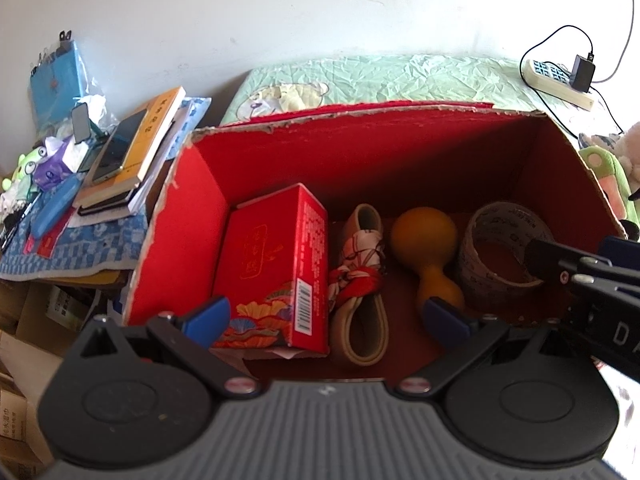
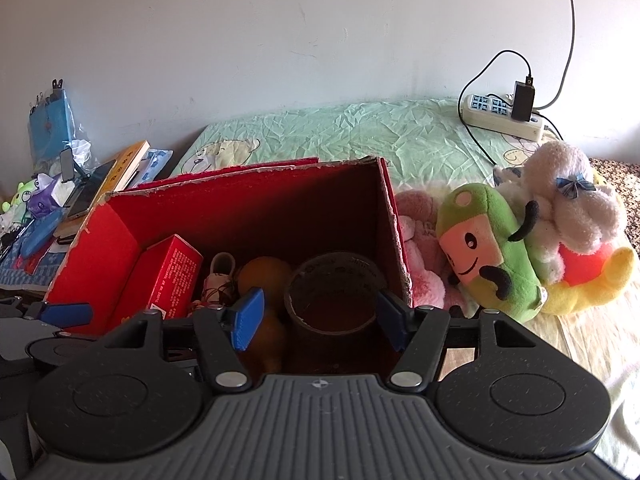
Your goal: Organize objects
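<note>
A: Open cardboard box, bright red inside, torn pale edges. At nine o'clock in it, a red carton with gold lettering and orange-blue florals.

B: Orange gourd-shaped toy at centre; beside it a cream band knotted with red-and-white patterned cloth.

A: At three o'clock, a plush in green with a pink face. Mint crinkled sheet behind, cartoon-bear print.

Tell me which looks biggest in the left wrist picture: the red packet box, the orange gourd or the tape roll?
1. red packet box, clearly biggest.
2 and 3. tape roll and orange gourd look close in size; I would not rank them.
</note>
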